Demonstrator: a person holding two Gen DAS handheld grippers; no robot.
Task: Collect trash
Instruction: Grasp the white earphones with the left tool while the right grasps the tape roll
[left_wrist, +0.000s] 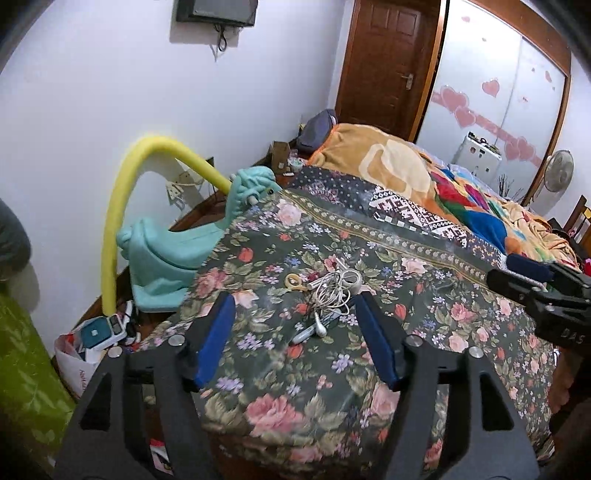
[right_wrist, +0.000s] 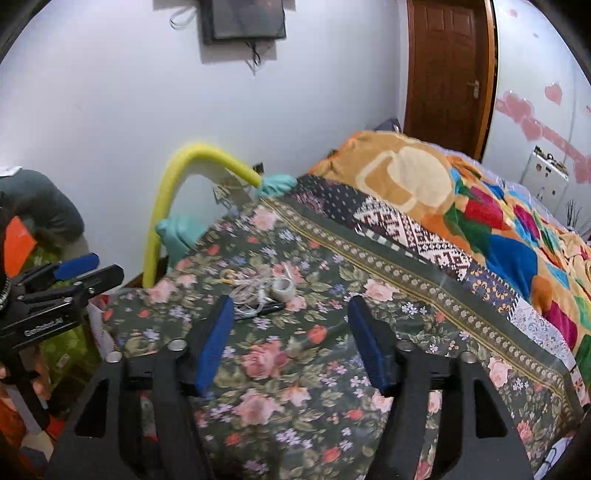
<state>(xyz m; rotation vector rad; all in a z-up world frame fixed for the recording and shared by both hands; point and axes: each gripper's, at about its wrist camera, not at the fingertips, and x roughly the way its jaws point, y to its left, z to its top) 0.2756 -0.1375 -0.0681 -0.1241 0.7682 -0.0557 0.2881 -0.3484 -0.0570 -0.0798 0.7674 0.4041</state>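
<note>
Nearest the left wrist camera, the left gripper (left_wrist: 295, 332) stands wide open with nothing between its blue pads (left_wrist: 216, 339). It hangs low over the floral cover (left_wrist: 332, 398), its gap aimed at 12 o'clock. The right gripper (right_wrist: 291, 339) is just as wide open and empty, and it sits further back from the litter.

Just beyond the left pads, at 12 o'clock, lies the trash: a tangle of white cable (left_wrist: 330, 291) with a pen-like stick (left_wrist: 314, 328) under its near edge. A tape roll (left_wrist: 352, 278) touches the cable's far side at 1 o'clock, and a small yellow ring (left_wrist: 293, 280) lies beside it at 11 o'clock. In the right view the same heap (right_wrist: 258, 291) sits at 11 o'clock of that gripper, blurred.

Further off, a yellow tube (left_wrist: 122, 206) arches at 10 o'clock, an orange blanket (left_wrist: 388, 162) covers the bed at 1 o'clock, and a door (left_wrist: 384, 59) stands beyond.

The step in hand looks like the approach to a first pick; nothing is grasped yet. The next move likely calls for the left gripper to ease forward and down until its pads straddle the cable. It should then close gently, since loose loops may snag the ring or drag the roll.
</note>
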